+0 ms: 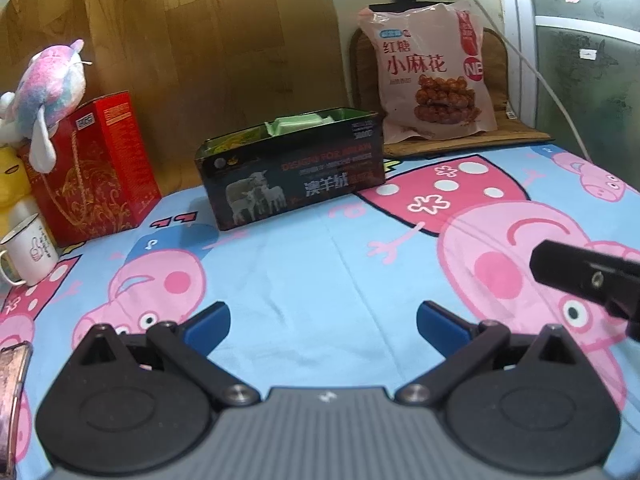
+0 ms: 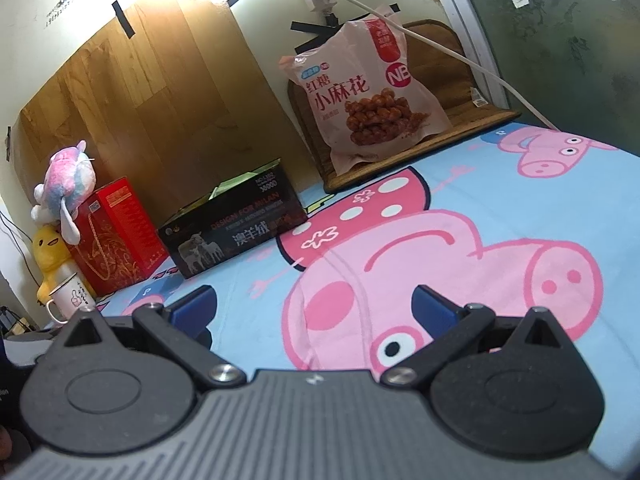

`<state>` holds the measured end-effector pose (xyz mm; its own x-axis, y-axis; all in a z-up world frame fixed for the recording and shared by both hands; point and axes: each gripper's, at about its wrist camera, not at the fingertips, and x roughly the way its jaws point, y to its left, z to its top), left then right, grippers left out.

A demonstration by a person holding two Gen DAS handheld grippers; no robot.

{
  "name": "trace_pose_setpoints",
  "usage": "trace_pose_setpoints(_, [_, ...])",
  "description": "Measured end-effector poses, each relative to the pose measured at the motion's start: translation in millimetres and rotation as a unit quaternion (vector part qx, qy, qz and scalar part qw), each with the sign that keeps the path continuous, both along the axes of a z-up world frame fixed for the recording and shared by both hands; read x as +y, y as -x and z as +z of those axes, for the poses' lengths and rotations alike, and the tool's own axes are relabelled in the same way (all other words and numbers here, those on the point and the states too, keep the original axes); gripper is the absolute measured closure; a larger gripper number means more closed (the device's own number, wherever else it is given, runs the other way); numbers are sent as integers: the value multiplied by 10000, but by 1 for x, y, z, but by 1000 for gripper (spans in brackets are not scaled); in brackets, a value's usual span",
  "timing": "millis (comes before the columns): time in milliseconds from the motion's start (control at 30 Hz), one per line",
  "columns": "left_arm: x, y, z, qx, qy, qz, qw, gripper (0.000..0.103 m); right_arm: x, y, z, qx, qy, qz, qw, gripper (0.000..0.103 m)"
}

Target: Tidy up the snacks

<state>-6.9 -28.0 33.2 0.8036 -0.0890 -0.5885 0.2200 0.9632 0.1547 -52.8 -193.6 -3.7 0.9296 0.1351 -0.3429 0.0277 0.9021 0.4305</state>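
A pink snack bag (image 1: 430, 76) (image 2: 370, 104) printed with fried twists leans upright against a brown mat at the back. A black open box (image 1: 292, 172) (image 2: 236, 228) with sheep on its side stands on the cartoon sheet and holds light green packets (image 1: 298, 123). My left gripper (image 1: 323, 328) hovers open over the sheet, well in front of the box, nothing between its blue fingers. My right gripper (image 2: 314, 310) is open too, empty, above the pink pig print. Part of the right gripper's black body (image 1: 588, 276) shows at the left wrist view's right edge.
A red gift box (image 1: 94, 172) (image 2: 116, 236) stands left of the black box with a plush toy (image 1: 48, 92) (image 2: 66, 188) on top. A white mug (image 1: 30, 250) (image 2: 72, 300) and a yellow plush (image 2: 50, 256) sit at far left. A white cable (image 2: 448, 48) crosses behind the bag.
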Motion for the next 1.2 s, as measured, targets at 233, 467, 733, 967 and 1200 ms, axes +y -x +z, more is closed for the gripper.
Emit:
trace_pose_setpoints(233, [11, -3, -2, 95, -15, 198, 9998, 0, 11, -8, 1, -56, 4, 241, 9997, 0])
trace_pose_setpoints(467, [11, -4, -2, 103, -48, 260, 9996, 0, 12, -10, 1, -51, 17, 277, 9996, 0])
trace_pose_setpoints(733, [9, -3, -1, 115, -71, 269, 9995, 0, 10, -10, 1, -56, -24, 263, 9996, 0])
trace_pose_setpoints(967, [11, -5, -2, 172, -61, 322, 9993, 0, 10, -11, 0, -35, -30, 283, 9996, 0])
trace_pose_setpoints(1200, [12, -7, -3, 229, -61, 364, 9991, 0, 9, -10, 0, -50, -36, 275, 9996, 0])
